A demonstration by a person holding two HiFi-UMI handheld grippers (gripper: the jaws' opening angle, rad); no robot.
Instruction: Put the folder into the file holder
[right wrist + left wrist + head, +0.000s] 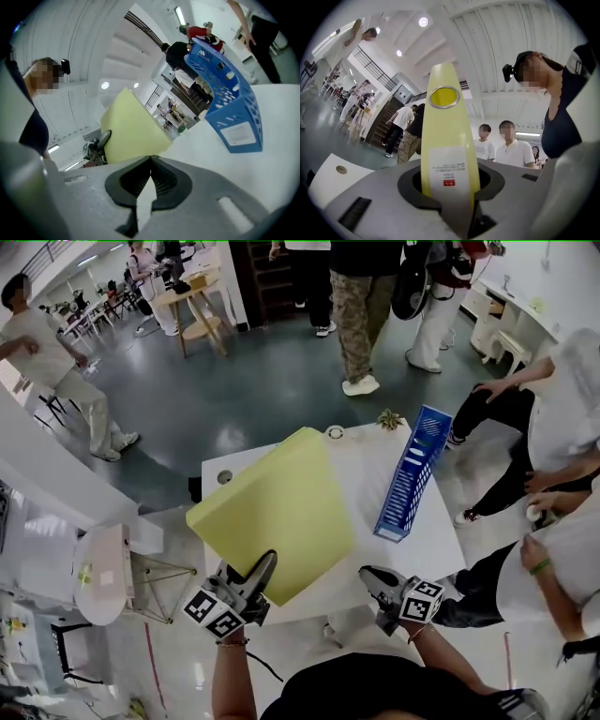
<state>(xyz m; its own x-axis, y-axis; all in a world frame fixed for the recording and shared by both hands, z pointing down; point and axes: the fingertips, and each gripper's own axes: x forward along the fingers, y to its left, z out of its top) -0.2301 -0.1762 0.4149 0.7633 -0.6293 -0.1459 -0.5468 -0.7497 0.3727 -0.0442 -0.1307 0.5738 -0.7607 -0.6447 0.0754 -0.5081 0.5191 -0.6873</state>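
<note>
Worktop (433, 538) - white, and it carries the whole job. The back edge has only a small plant (390, 418) and a round disc (335, 433), both out of the way.

Folder (272, 507) - yellow and the biggest loose item. It is lifted clear of the worktop's left half and tilted, with its broad face up toward the head view. It is carried by one near end only. In the left gripper view the spine runs up and away from the camera, with the ring hole (444, 97) high and the white label (450, 171) low. Gripping the spine end probably lets the wrist swing the folder upright so it can go in edge first.

File holder (412, 474) - blue and perforated, standing upright on the worktop's right side. It sits right of the folder with bare worktop between them, not touching. The folder is not yet in and not yet lined up with the opening.

Left tool (259, 570) - pinching the folder's spine at its lowest end, jaws partly apart around its thickness. The folder extends up and forward from it.

Right tool (375, 579) - pressed together with nothing between the jaws. It hovers by the worktop's near edge, right of the folder and on the near side of the file holder, touching neither. It is likely free to steady one of them.
</note>
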